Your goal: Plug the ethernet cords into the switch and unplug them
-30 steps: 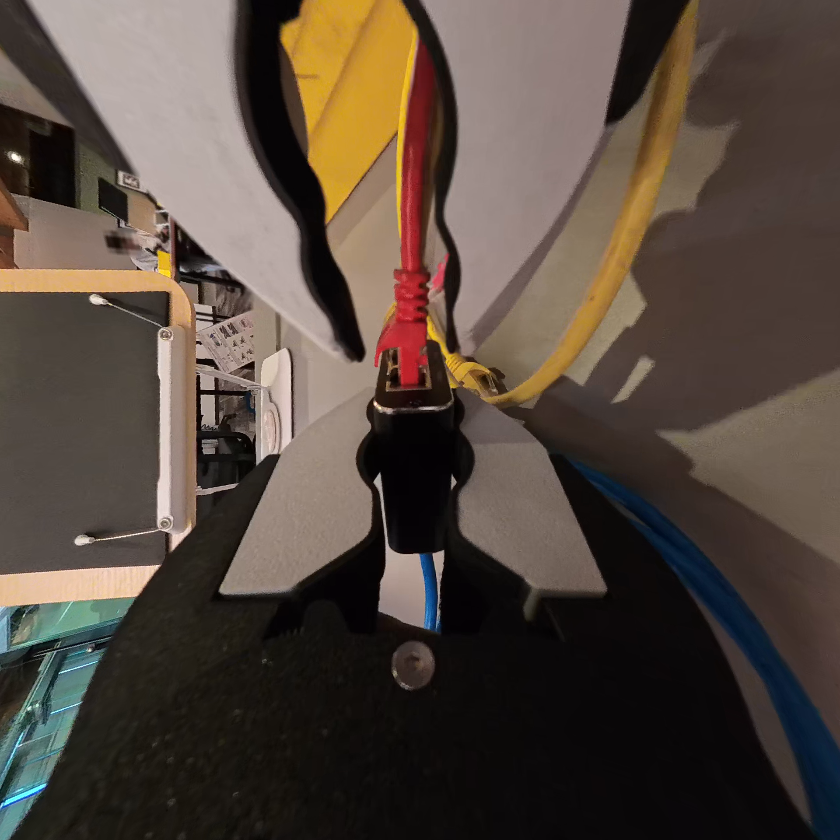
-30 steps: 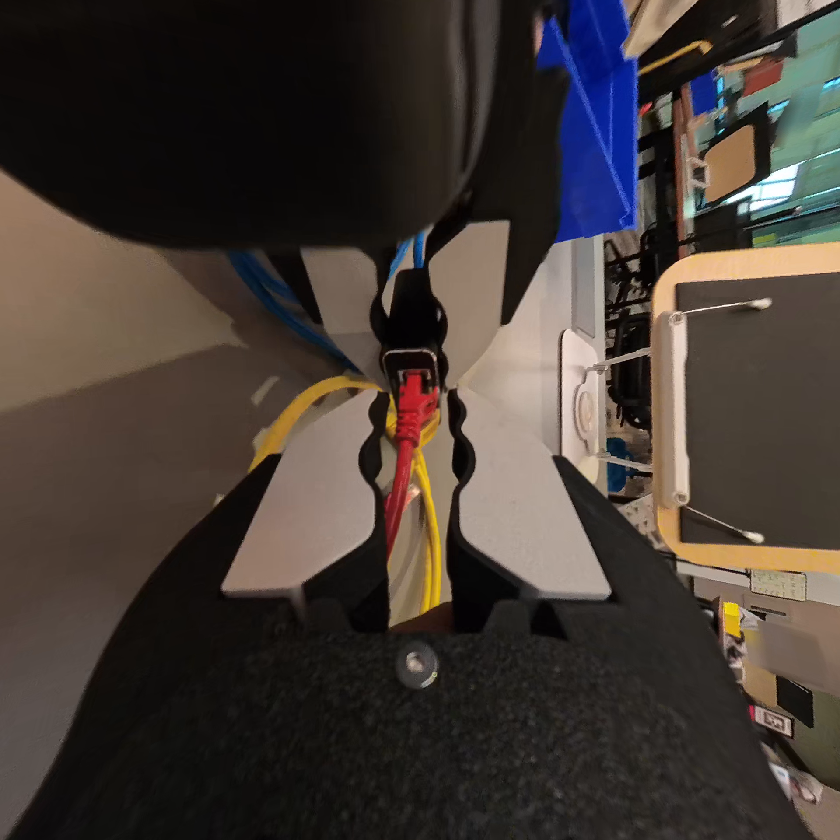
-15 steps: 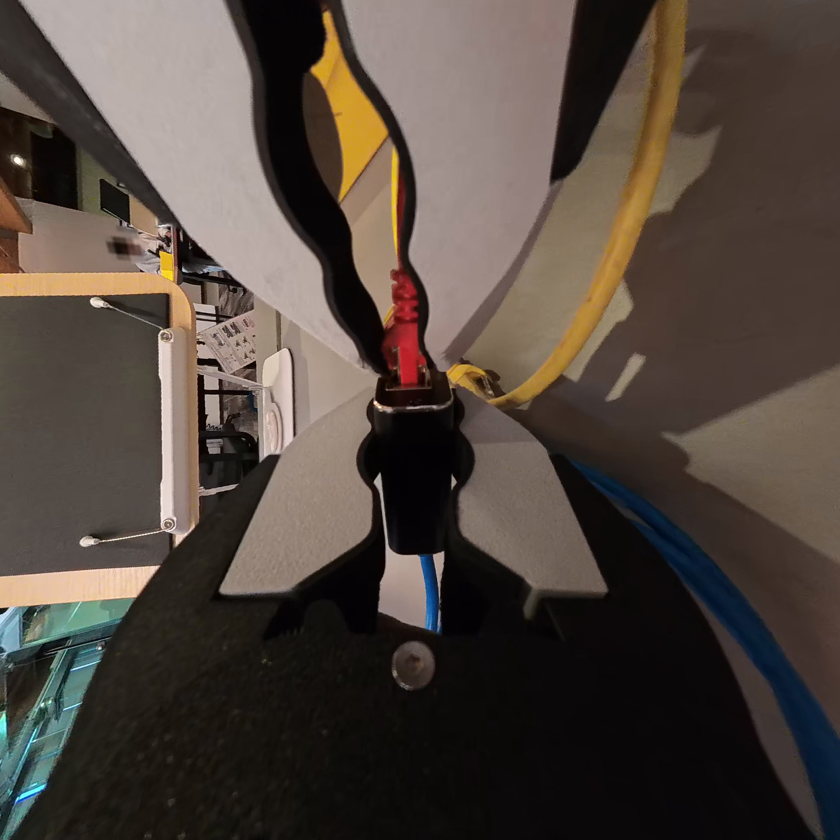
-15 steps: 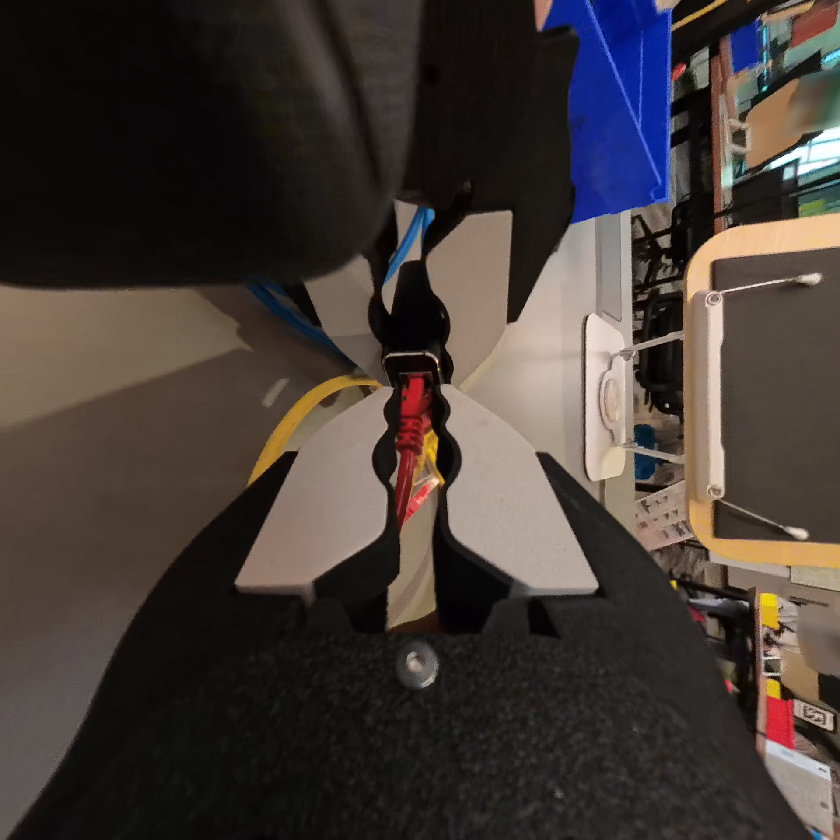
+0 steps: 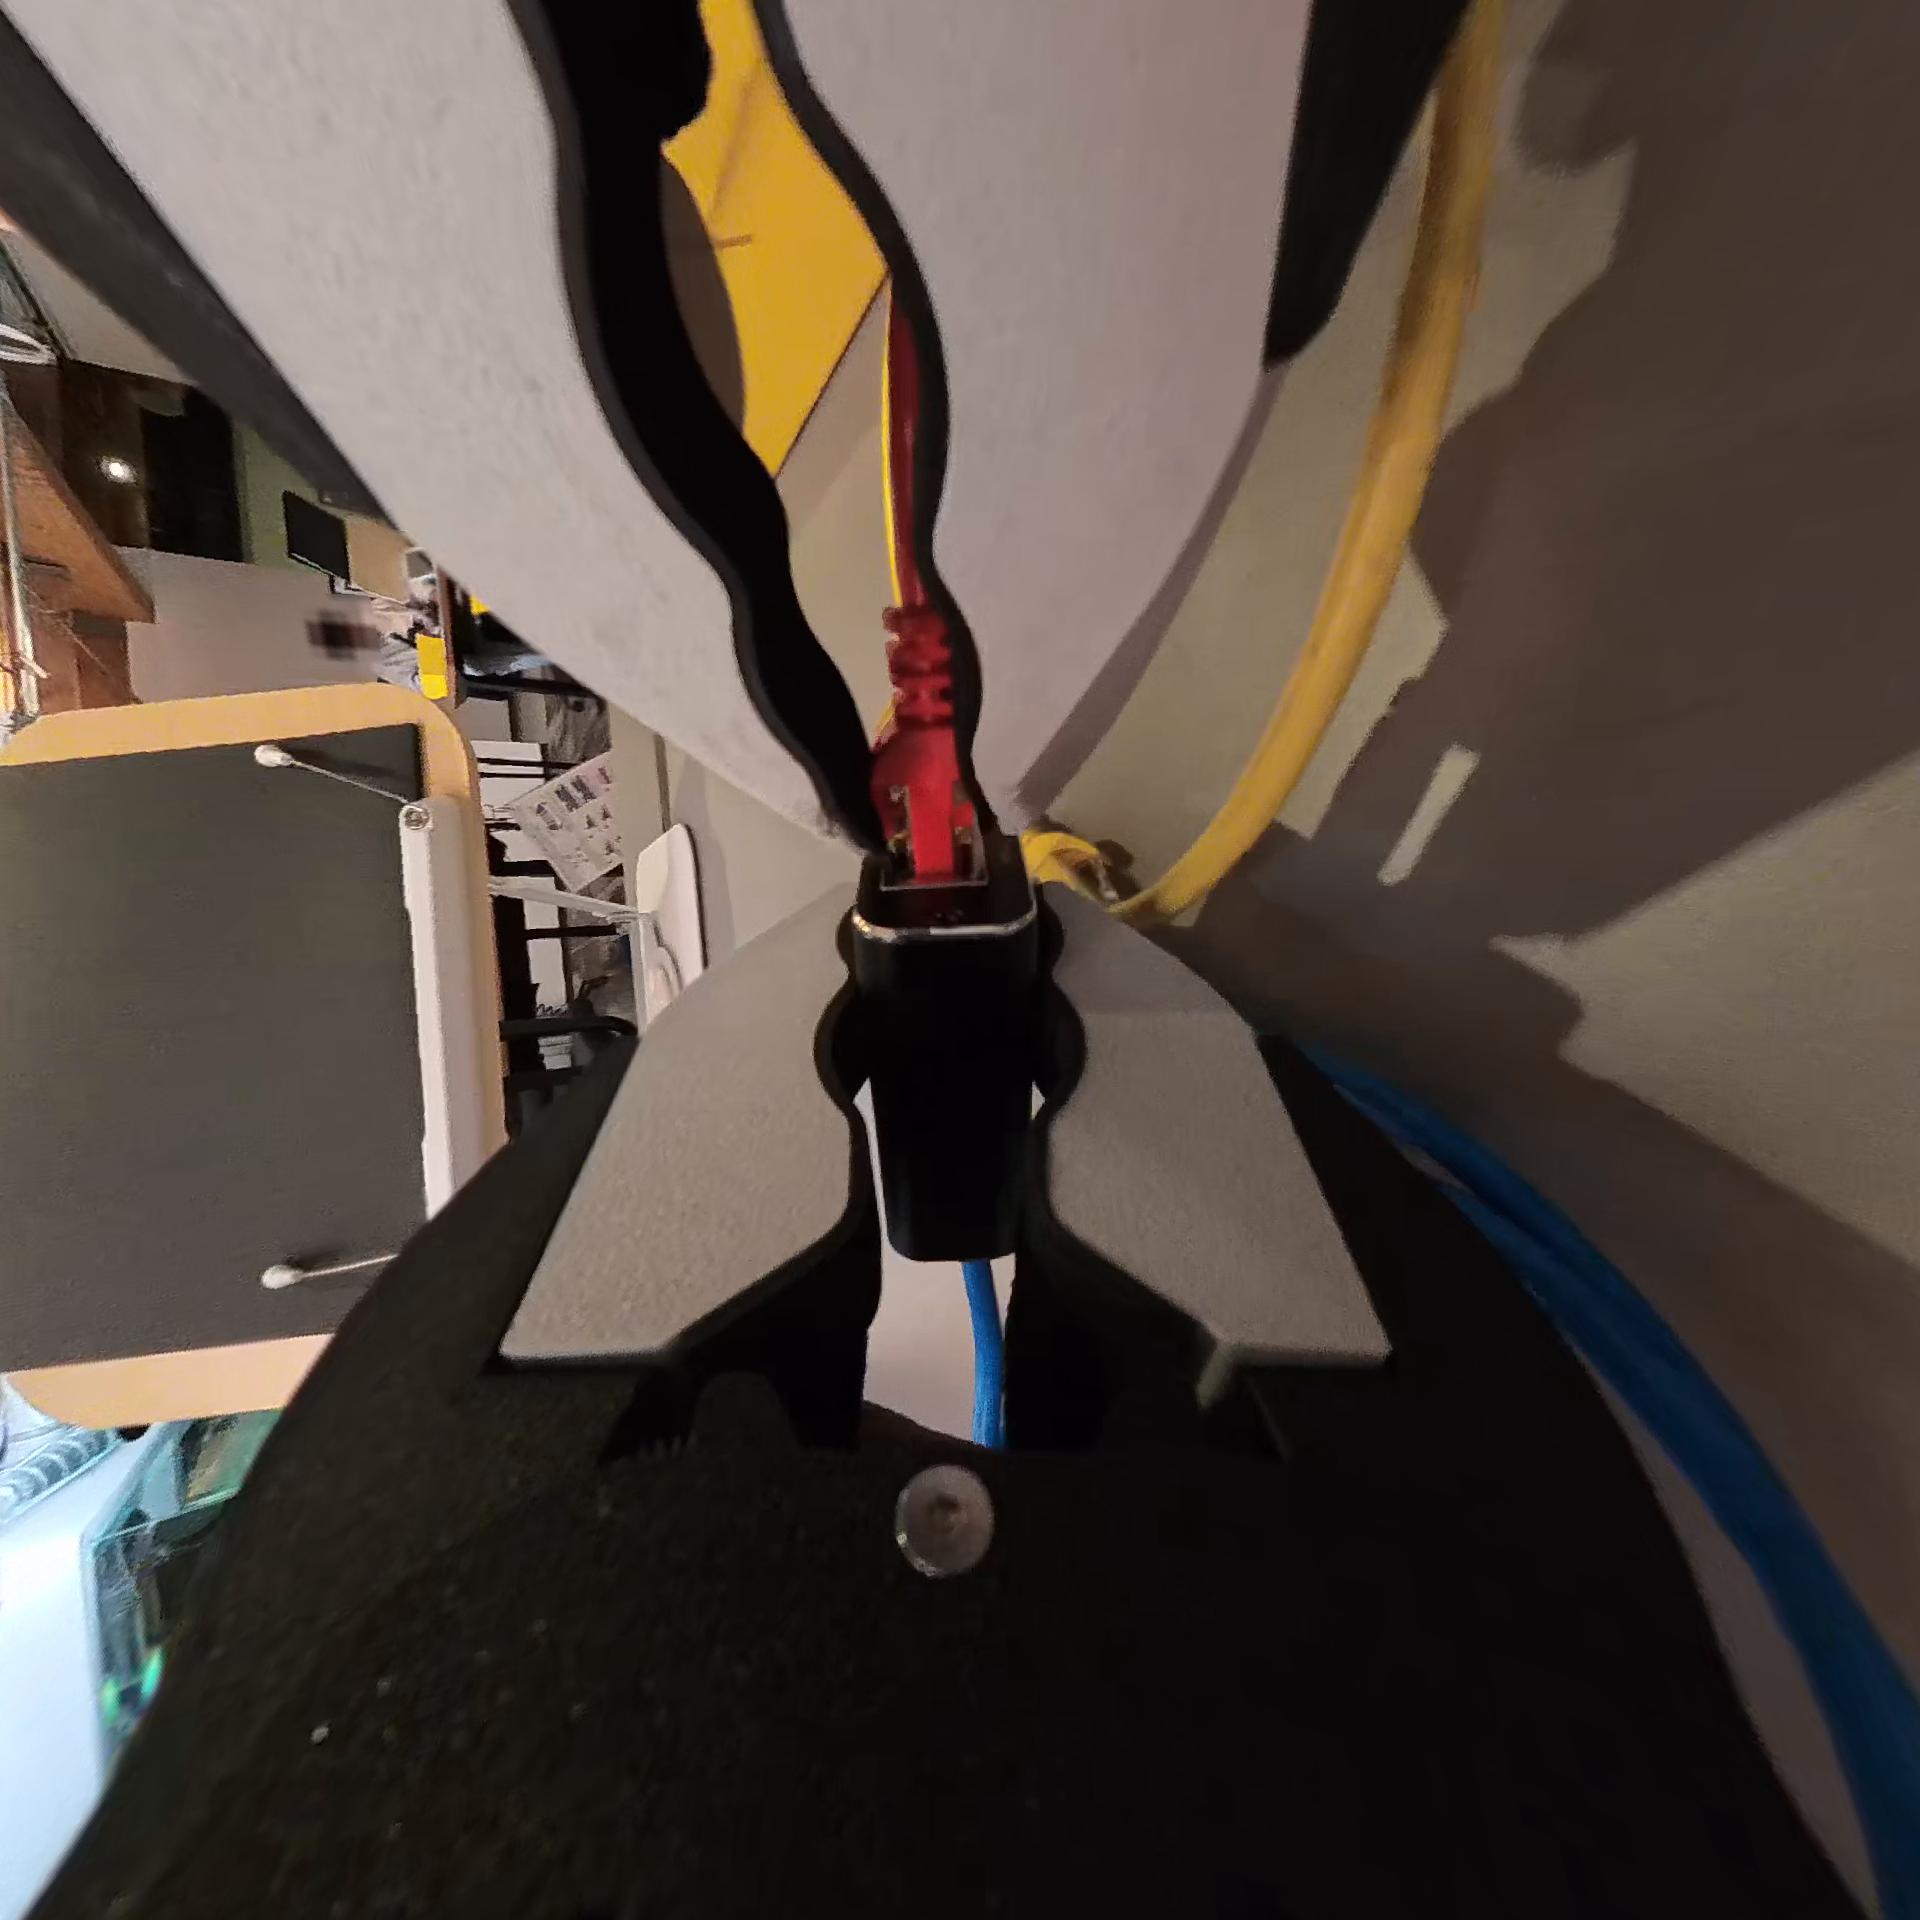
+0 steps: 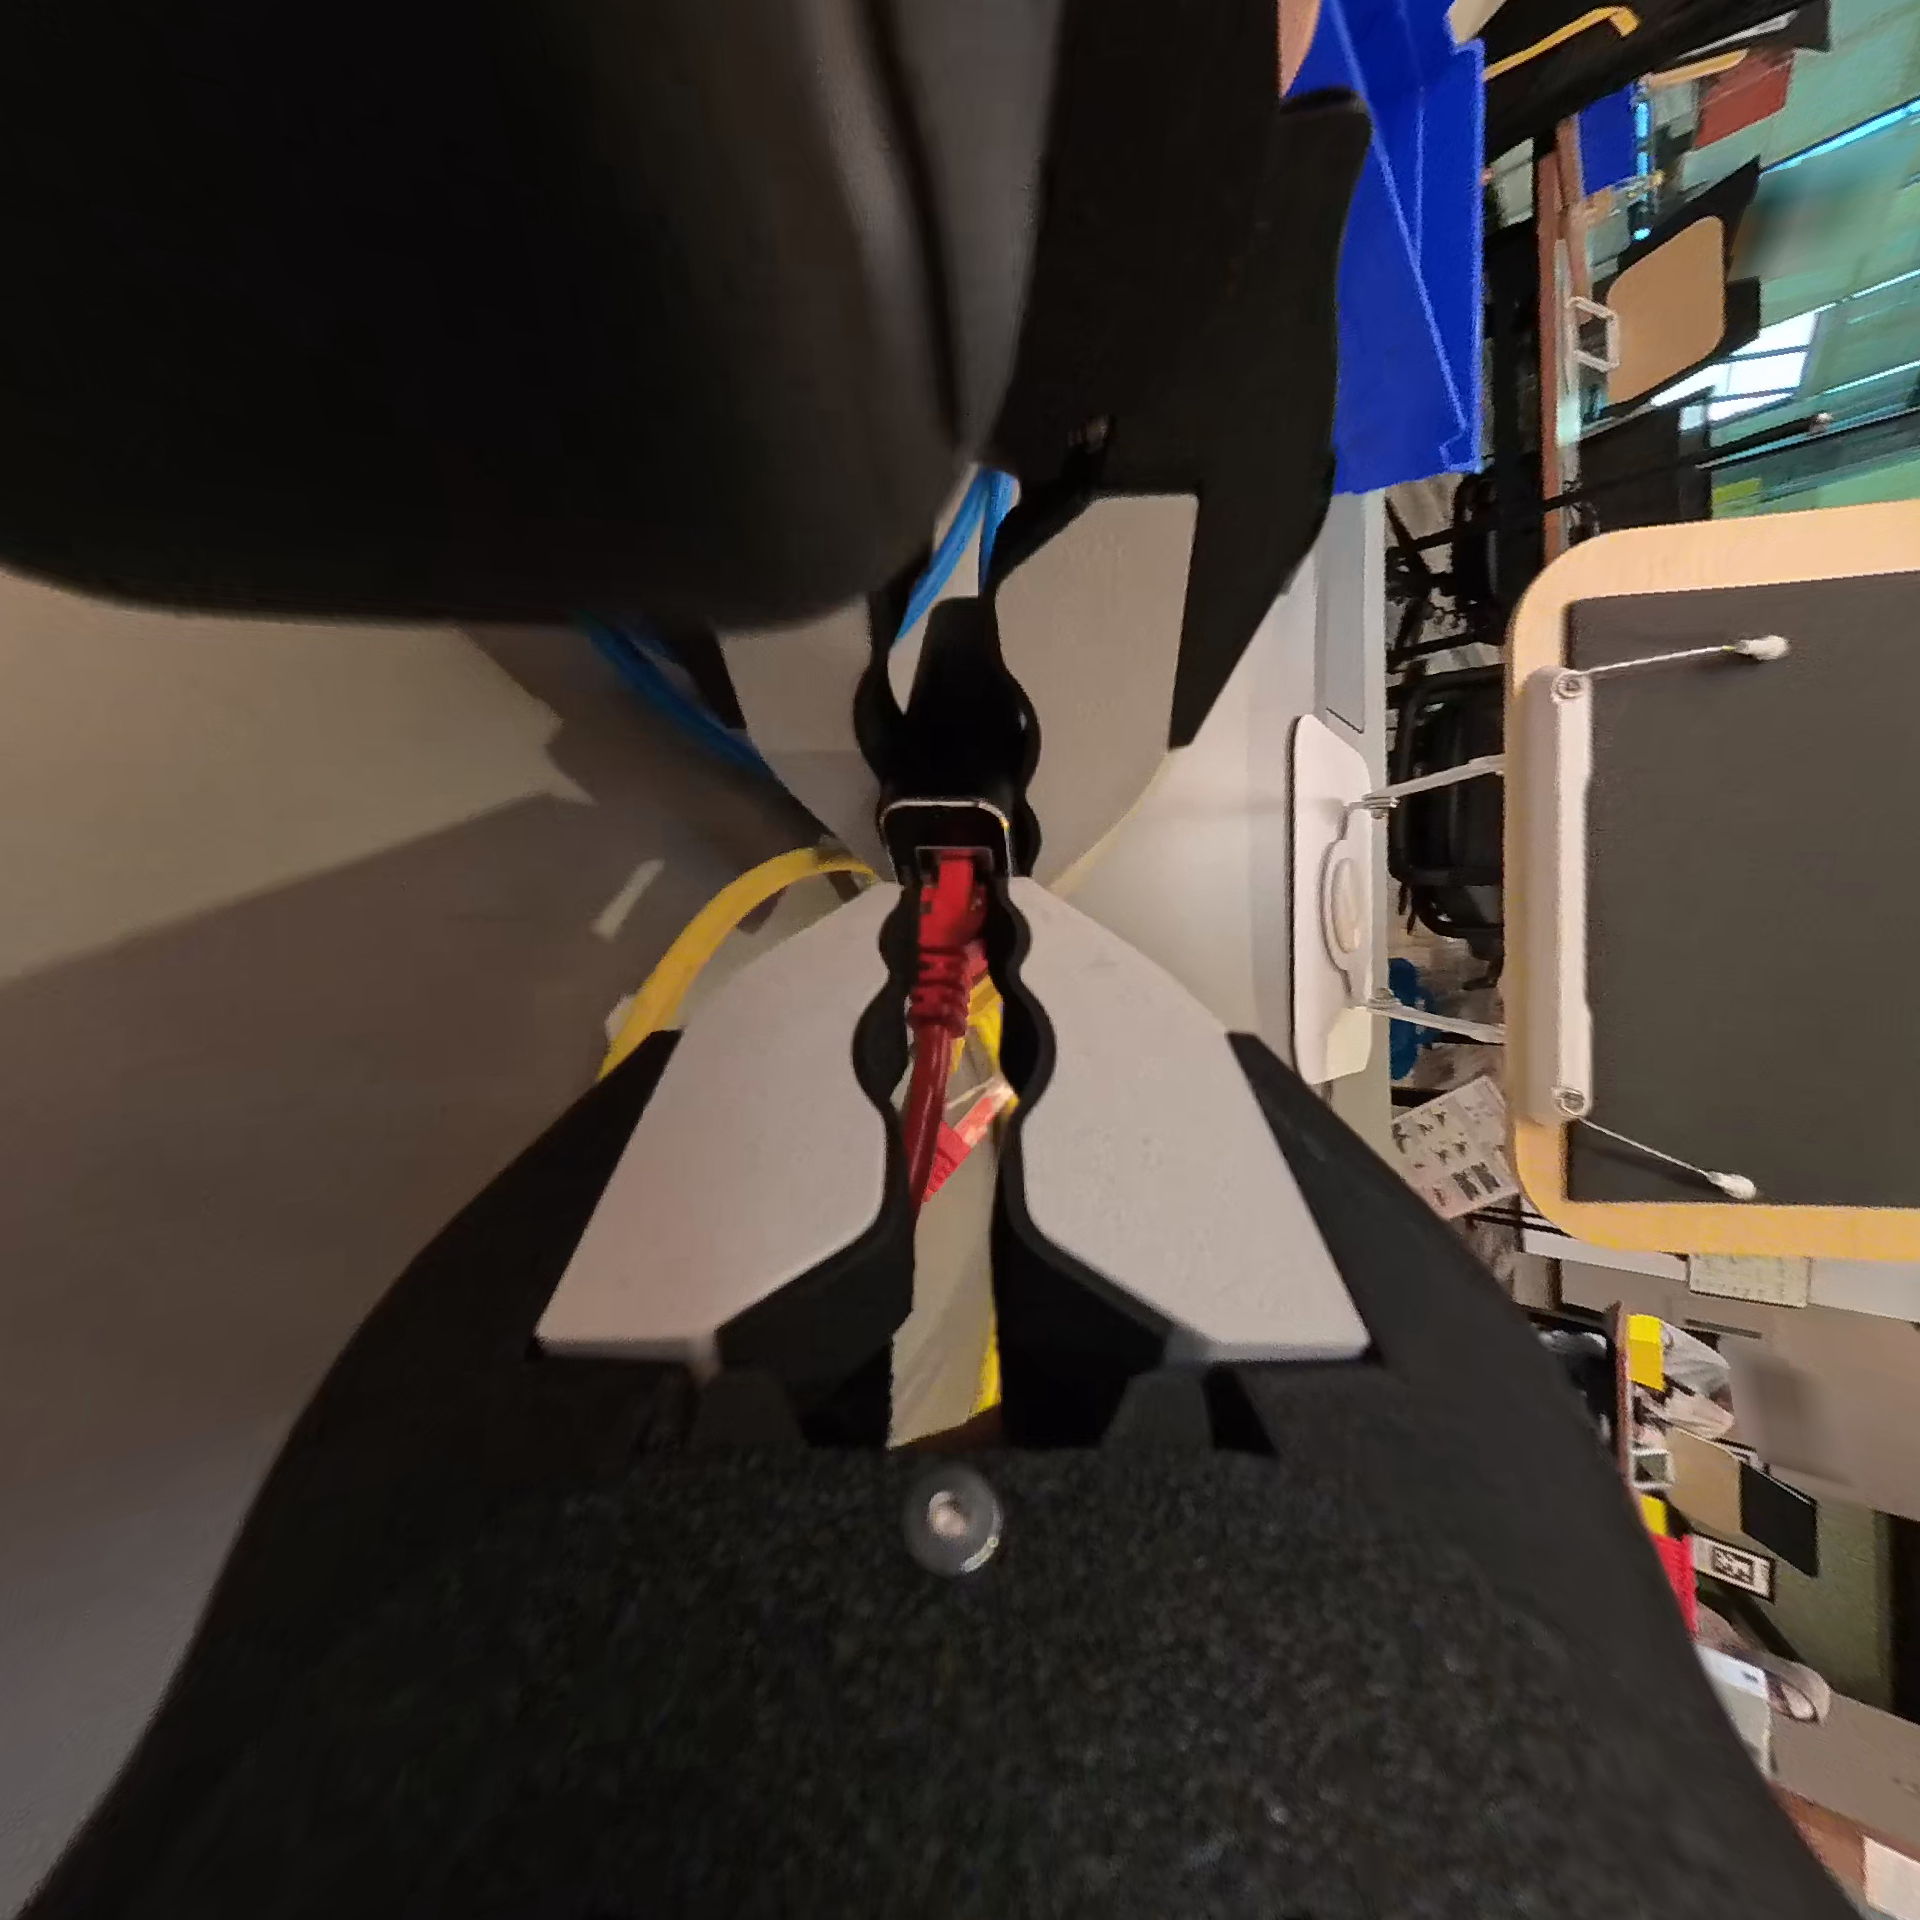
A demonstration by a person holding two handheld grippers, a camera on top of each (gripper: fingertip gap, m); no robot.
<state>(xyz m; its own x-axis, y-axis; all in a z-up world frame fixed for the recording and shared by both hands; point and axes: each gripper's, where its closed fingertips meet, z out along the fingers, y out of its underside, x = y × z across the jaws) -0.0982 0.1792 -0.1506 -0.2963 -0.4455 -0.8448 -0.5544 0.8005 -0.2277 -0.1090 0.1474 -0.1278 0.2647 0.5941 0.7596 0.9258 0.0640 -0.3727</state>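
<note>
My left gripper [image 5: 945, 966] is shut on a small black switch [image 5: 948, 1101] with a blue cord [image 5: 982, 1351] coming out of its back. A red ethernet plug [image 5: 925, 810] sits in its front port. My right gripper [image 6: 951, 925] faces it, with fingers shut around the red plug [image 6: 943, 914] and its ribbed boot. In the right wrist view the switch [image 6: 951, 748] is held by the left gripper's fingers [image 6: 1101, 644]. A loose yellow cord [image 5: 1340, 644] with its plug lies beside the switch on the table.
Grey table surface [image 5: 1662, 935] lies under both grippers. Blue cord coils [image 5: 1621, 1299] run along the right. A dark board with a wooden edge [image 6: 1745, 894] and a blue bin [image 6: 1413, 260] stand beyond the table. Some 4 cm of space lies between my two pairs of fingers.
My right gripper's fingers have closed in around the red plug, from a wider gap one second ago. The red plug stays in the switch. My left gripper holds still.
</note>
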